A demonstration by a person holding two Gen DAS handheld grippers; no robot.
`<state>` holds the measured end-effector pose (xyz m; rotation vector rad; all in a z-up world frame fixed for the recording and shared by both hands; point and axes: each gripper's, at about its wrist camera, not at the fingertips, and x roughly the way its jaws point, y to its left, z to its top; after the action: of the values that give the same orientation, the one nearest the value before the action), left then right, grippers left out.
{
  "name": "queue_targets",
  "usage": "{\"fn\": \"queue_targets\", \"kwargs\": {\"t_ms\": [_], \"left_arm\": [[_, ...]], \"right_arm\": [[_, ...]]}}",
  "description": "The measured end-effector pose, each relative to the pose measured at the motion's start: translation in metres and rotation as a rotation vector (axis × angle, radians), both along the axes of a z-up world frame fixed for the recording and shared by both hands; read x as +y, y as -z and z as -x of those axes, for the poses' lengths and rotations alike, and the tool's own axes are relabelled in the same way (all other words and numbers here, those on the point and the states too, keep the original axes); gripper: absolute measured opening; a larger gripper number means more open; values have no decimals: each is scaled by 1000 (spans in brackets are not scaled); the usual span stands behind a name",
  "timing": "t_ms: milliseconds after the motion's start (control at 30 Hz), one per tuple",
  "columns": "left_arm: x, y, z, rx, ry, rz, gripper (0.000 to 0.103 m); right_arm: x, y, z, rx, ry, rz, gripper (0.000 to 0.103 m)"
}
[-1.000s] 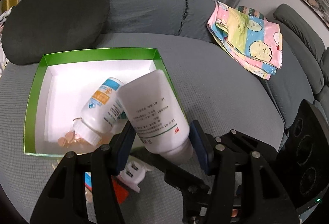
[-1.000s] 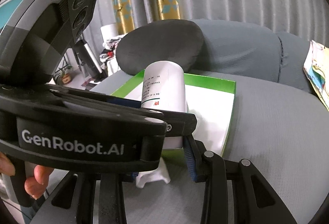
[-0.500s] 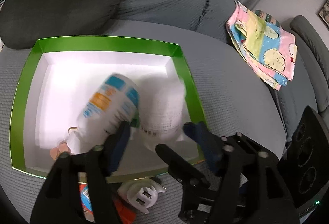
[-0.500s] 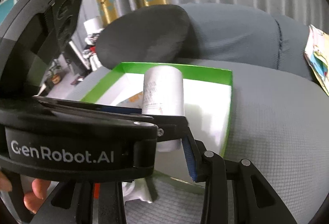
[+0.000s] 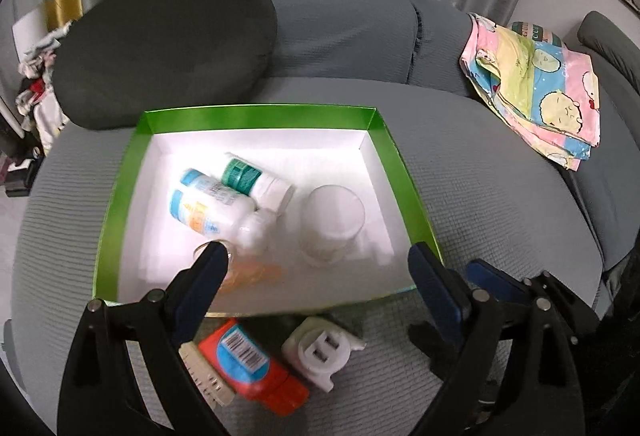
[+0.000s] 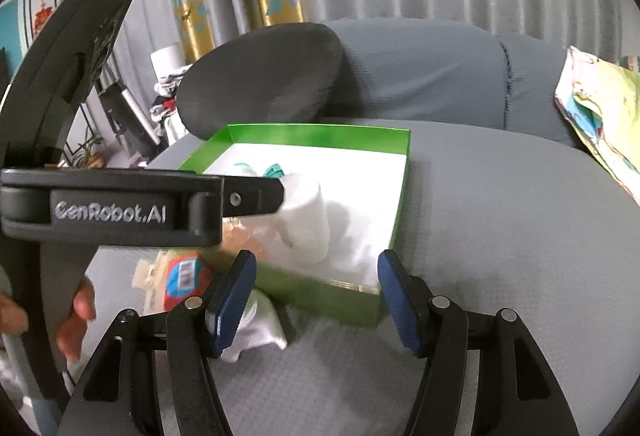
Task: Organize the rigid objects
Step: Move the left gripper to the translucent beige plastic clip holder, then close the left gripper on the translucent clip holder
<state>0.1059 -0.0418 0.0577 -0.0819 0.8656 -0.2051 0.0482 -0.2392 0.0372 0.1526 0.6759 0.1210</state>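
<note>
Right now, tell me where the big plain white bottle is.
In the left wrist view the big white bottle lies inside the green box, at its right side, beside the three smaller bottles.

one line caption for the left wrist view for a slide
Open left gripper above the green box, the white bottle lying inside; orange brush and white plug wait on the sofa.

bottles (image 5: 224, 208): 4 | green box (image 5: 256, 116): 1 | white plug (image 5: 320, 352): 1 | orange brush (image 5: 248, 368): 1

Both grippers' fingers (image 5: 204, 276) apart, empty
</note>
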Motion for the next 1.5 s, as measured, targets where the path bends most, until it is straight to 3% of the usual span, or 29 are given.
{"fn": "queue_targets", "kwargs": {"t_ms": [433, 733, 1100, 1500], "left_arm": [[15, -16, 56, -29, 0, 4, 92], [83, 0, 89, 25, -124, -15, 92], [129, 48, 105, 140, -240, 38, 92], [132, 72, 90, 172, -183, 73, 92]], "right_arm": [[16, -14, 58, 0, 3, -17, 64], [33, -8, 79, 37, -41, -18, 64], [82, 20, 70, 122, -171, -18, 65], [138, 50, 32, 180, -301, -28, 65]]}}
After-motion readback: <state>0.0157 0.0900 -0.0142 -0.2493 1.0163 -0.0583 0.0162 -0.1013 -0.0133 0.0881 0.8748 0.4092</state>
